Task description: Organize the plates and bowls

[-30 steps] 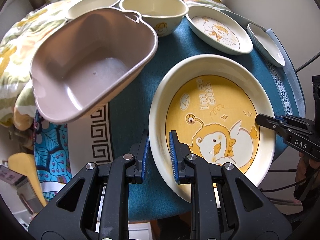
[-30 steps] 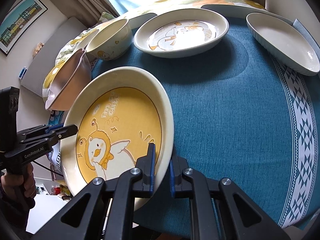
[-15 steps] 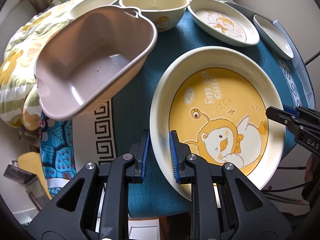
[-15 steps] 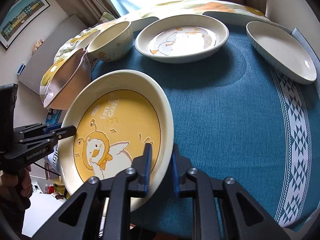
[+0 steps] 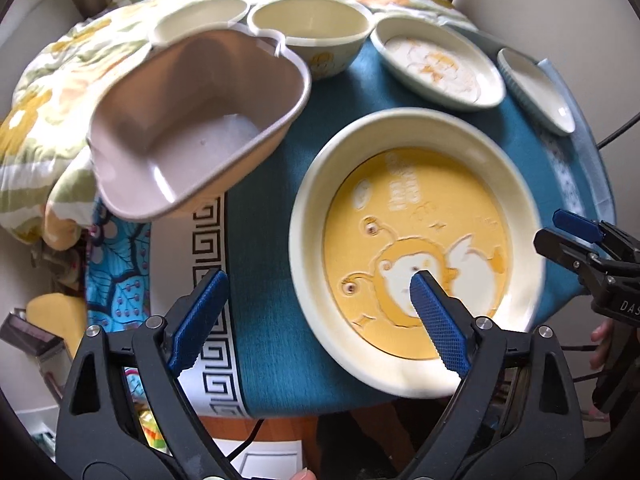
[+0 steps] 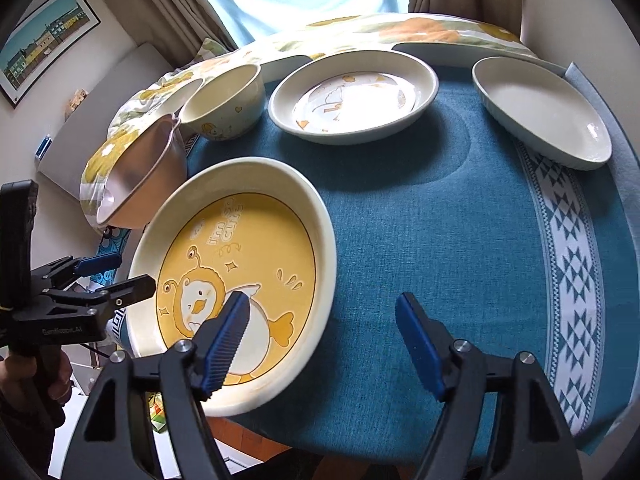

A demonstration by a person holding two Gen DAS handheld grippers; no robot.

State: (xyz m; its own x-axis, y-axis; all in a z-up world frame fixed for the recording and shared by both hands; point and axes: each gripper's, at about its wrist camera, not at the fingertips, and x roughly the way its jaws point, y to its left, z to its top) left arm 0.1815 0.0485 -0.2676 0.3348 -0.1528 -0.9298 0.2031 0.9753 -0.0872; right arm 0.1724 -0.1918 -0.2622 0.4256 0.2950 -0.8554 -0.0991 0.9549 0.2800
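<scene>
A cream plate with a yellow cartoon centre (image 5: 416, 240) (image 6: 240, 264) lies on the teal tablecloth (image 6: 420, 220) at the table's near edge. My left gripper (image 5: 318, 275) (image 6: 134, 270) hovers over the plate's left rim, its jaws opening. One blue pad is above the plate, the other above the cloth, and neither touches the rim. My right gripper (image 6: 322, 297) (image 5: 548, 226) straddles the opposite rim the same way, its jaws opening and its pads off the plate.
A pinkish-beige tub (image 5: 192, 120) (image 6: 148, 176) sits tilted at the left. Behind stand a cream bowl (image 5: 308, 28) (image 6: 224, 104), a second cream bowl (image 5: 200, 20), a duck-print plate (image 5: 436, 68) (image 6: 352, 96) and a white oval dish (image 5: 536, 88) (image 6: 540, 108). A floral quilt (image 5: 60, 92) lies beyond.
Both grippers were shut on opposite rims of the yellow plate; now both have spread wide and let it go. Both have risen a little above it.
</scene>
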